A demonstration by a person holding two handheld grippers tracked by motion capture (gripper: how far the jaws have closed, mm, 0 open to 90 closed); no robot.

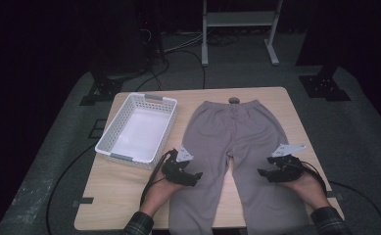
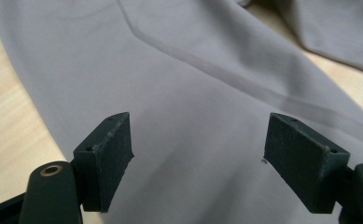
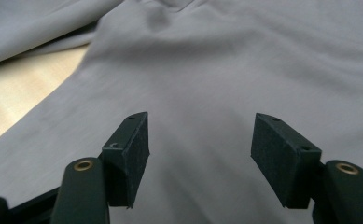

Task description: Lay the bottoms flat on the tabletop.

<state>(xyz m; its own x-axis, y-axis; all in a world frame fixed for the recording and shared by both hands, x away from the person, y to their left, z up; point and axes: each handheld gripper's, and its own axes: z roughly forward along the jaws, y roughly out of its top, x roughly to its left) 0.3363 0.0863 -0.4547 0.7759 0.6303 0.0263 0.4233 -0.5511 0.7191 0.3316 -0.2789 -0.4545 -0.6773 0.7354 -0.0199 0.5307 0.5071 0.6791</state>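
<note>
Two hand-held grippers hover over a pair of grey pants that lie flat on the wooden surface. The pants have the waist at the far side and the two legs run toward the person — the leg ends hang off the near edge.

The left hand-held gripper sits at the outer edge of the left pant leg, held in the person's left hand. In the left gripper view its two black jaws stand wide apart with only grey cloth under them, and nothing is pinched between them. It is let go, not gripping.

The right hand-held gripper is at the outer side of the right pant leg, held in the person's right hand. In the right gripper view its jaws also stand apart over smooth grey cloth, and nothing is caught between the pads. It too is let go.

A white basket with holes in its walls sits on the surface to the left of the pants, just beyond the left hand-held gripper. A small round dark thing lies right at the waistband, at the far edge — I cannot tell what it is.

Black cables trail from the hand-held grippers.
</note>
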